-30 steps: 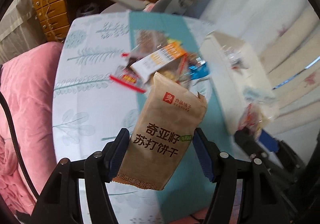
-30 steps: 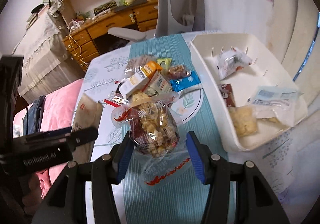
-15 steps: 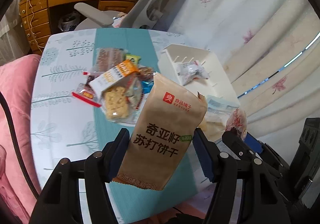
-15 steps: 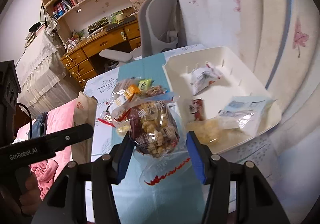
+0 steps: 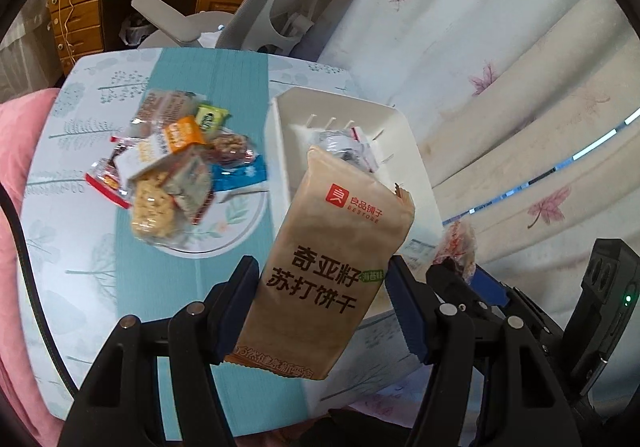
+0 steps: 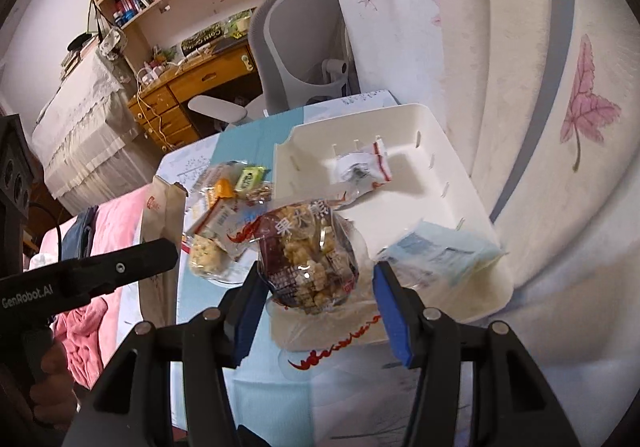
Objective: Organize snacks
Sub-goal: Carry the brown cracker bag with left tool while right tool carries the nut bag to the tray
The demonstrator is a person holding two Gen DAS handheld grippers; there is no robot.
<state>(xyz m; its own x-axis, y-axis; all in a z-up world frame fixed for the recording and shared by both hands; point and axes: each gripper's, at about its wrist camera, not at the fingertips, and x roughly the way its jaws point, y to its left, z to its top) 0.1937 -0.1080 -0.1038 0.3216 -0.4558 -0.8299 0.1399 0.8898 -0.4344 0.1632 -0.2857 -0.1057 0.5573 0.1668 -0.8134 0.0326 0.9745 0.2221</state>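
The left gripper [image 5: 324, 311] clamps a tan cracker packet [image 5: 332, 267] between its 2 blue pads, held upright above the near edge of the white bin [image 5: 280, 151]. The right gripper [image 6: 316, 311] grips a clear bag of nut clusters [image 6: 308, 255] over the bin's near corner. The remaining snack pile [image 5: 176, 163] lies on the table [image 5: 72, 207] at 9 o'clock from the bin.

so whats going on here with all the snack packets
A person is sorting snacks with a gripper in each hand. The left gripper holds a brown cracker packet, the right gripper a clear bag of puffed snacks. Both hang above the table near the white bin; more packets lie piled beside it.
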